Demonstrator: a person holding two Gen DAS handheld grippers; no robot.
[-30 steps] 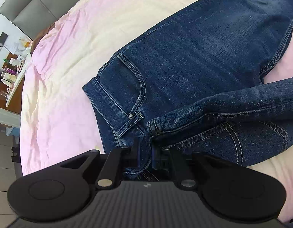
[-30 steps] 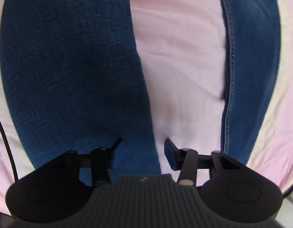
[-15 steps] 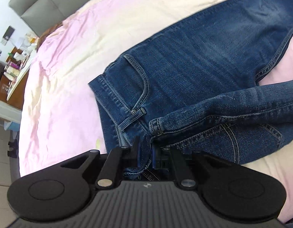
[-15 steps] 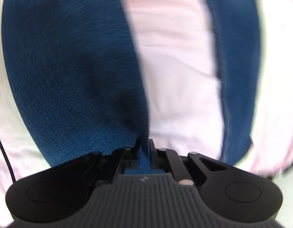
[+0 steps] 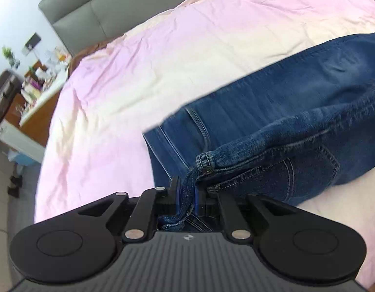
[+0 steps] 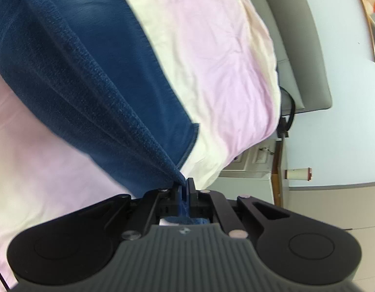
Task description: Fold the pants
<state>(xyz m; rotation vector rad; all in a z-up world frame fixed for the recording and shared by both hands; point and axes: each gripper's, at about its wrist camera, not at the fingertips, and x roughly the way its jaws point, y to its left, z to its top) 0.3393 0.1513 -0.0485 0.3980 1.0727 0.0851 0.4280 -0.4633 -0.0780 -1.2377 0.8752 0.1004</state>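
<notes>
Dark blue jeans (image 5: 272, 112) lie on a bed with a pink and cream sheet (image 5: 143, 56). My left gripper (image 5: 187, 189) is shut on the waistband by the fly, and that side hangs lifted and folded over the flat part with the front pocket. In the right wrist view a jeans leg (image 6: 85, 73) stretches taut from the upper left down to my right gripper (image 6: 185, 187), which is shut on its hem end. The other leg lies flat on the sheet (image 6: 224, 56) beneath.
A grey padded headboard (image 5: 109, 14) stands at the far end of the bed. A cluttered wooden side table (image 5: 34, 90) stands left of the bed. In the right wrist view a pale wall (image 6: 333, 126) and a white drawer unit (image 6: 250, 160) lie beyond the bed's edge.
The right gripper shut on the leg's hem, then rose and rolled, pulling the leg taut. The left gripper rose with the waistband, so more of the bed and headboard shows.
</notes>
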